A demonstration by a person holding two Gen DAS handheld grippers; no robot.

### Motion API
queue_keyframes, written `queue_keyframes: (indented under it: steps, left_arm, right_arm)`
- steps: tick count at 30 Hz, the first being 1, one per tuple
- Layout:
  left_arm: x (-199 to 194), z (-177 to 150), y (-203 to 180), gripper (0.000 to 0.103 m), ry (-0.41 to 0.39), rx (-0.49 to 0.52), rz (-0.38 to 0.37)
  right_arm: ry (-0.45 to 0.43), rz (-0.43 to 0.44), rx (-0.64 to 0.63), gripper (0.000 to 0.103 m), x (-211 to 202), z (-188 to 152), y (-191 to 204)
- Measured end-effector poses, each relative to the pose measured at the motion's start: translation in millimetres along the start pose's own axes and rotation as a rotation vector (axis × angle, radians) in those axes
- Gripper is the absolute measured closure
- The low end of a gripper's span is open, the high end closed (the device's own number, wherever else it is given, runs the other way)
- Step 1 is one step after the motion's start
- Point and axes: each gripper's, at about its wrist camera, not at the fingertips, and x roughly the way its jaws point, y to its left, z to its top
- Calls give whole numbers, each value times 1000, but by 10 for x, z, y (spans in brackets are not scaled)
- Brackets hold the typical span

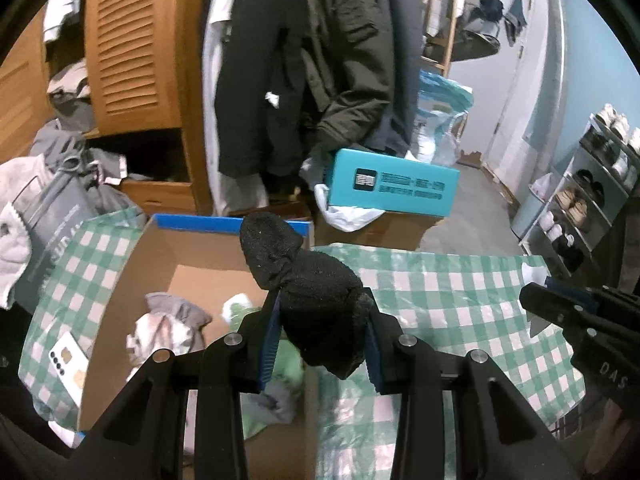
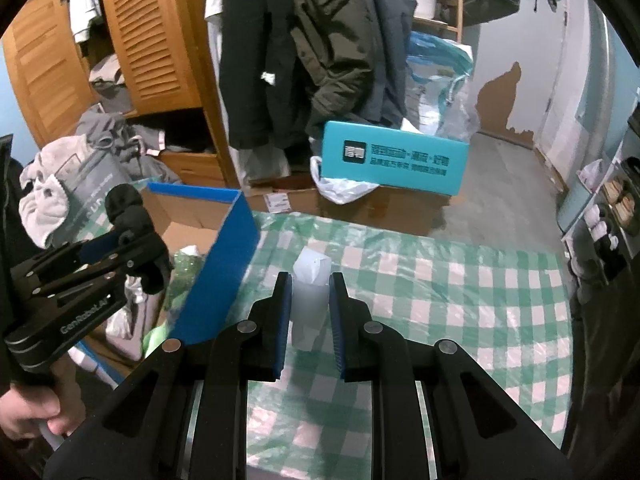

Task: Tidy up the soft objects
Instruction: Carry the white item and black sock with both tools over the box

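Observation:
My left gripper (image 1: 322, 308) is shut on a black sock (image 1: 304, 280) and holds it above the right edge of an open cardboard box (image 1: 132, 264) with blue-edged flaps. The box holds several soft items, grey, pink-white and green (image 1: 172, 324). In the right wrist view the left gripper (image 2: 120, 240) with the black sock (image 2: 126, 208) hangs over the box (image 2: 224, 264). My right gripper (image 2: 310, 280) is shut on a white folded soft item (image 2: 310, 292) above the green checked tablecloth (image 2: 440, 300). The right gripper also shows at the right edge of the left wrist view (image 1: 536, 304).
A phone (image 1: 68, 364) lies on the cloth left of the box. Beyond the table are a teal box (image 1: 392, 188), hanging dark coats (image 1: 304, 60), a wooden louvred wardrobe (image 1: 132, 48) spilling clothes, and a shoe rack (image 1: 584, 188) at right.

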Motion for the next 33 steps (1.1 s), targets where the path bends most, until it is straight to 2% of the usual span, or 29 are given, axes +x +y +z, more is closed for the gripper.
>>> queue_keyframes:
  steps: [6, 20, 33]
  left_arm:
    - [-64, -45, 257, 66, 3, -35, 17]
    - [-46, -141, 891, 66, 15, -109, 106]
    - [173, -289, 1287, 65, 110, -174, 132]
  right_arm:
    - [4, 32, -29, 86, 44, 71, 259]
    - [47, 122, -91, 86, 350, 281, 933]
    - [118, 172, -142, 86, 710, 329, 1411]
